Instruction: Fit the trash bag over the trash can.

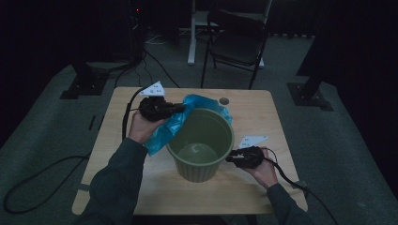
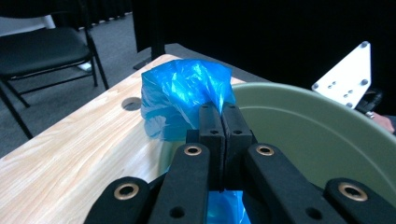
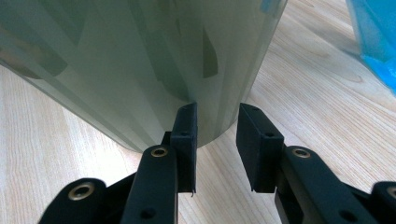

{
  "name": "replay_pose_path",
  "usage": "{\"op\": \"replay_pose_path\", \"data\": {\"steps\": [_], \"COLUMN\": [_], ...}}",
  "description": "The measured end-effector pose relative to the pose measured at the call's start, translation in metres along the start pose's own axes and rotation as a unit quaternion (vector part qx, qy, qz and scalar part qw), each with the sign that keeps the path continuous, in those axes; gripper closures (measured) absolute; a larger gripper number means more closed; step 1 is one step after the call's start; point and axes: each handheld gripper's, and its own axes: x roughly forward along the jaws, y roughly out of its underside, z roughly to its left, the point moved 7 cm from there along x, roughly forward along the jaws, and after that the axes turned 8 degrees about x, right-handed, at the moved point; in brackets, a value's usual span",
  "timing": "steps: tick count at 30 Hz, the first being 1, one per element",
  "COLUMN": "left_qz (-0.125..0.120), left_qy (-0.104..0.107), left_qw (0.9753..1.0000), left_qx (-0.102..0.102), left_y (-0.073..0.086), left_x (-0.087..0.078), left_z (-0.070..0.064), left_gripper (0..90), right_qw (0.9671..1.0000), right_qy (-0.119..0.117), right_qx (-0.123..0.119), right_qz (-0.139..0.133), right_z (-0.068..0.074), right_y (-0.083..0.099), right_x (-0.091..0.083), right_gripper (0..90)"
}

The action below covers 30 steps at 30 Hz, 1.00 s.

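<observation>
Parted right gripper (image 3: pixel 215 119) jaws face the green bin (image 1: pixel 201 140); left gripper (image 2: pixel 223 122) pinches blue bag (image 2: pixel 182 100) at its rim.

Dim high view with black surroundings; both gripper views are brighter and sharp.

The bin (image 1: pixel 201 143) stands on the table (image 1: pixel 263 108), about midway across and toward the person's edge. The bag (image 1: pixel 165 126) hangs over the bin's rim on the left and far side — part of it draped outside, down to the tabletop. The left gripper (image 1: pixel 180 108) sits at that left rim, pinching the bag. The right gripper (image 1: pixel 229 159) is on the opposite side, low by the bin's outer wall, jaws apart just beside it. Beyond the table's far edge a chair (image 1: pixel 239 40) stands on the floor — well apart from everything on top.
</observation>
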Motion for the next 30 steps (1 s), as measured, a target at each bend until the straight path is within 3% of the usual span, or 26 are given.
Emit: {"op": "replay_pose_path", "data": {"steps": [8,18,30], "left_qz": [0.005,0.014,0.003], "left_qy": [0.016,0.056,0.081], "left_qw": [0.9998,0.9980,0.9965], "left_qx": [0.013,0.027,0.020], "left_y": [-0.014,-0.028,-0.041], "left_x": [0.016,0.051,0.073], "left_z": [-0.011,-0.030,-0.038], "left_gripper": [89.4,89.4,89.4], "right_qw": [1.0000,1.0000,1.0000], "right_qy": [-0.002,-0.003,-0.004], "right_qx": [0.000,-0.002,-0.006], "right_qz": [-0.002,-0.003,-0.001], "right_z": [0.001,0.002,0.003], "right_y": [0.000,0.000,0.001], "right_x": [0.000,0.000,0.000], "right_gripper": [68.8,68.9,68.9]}}
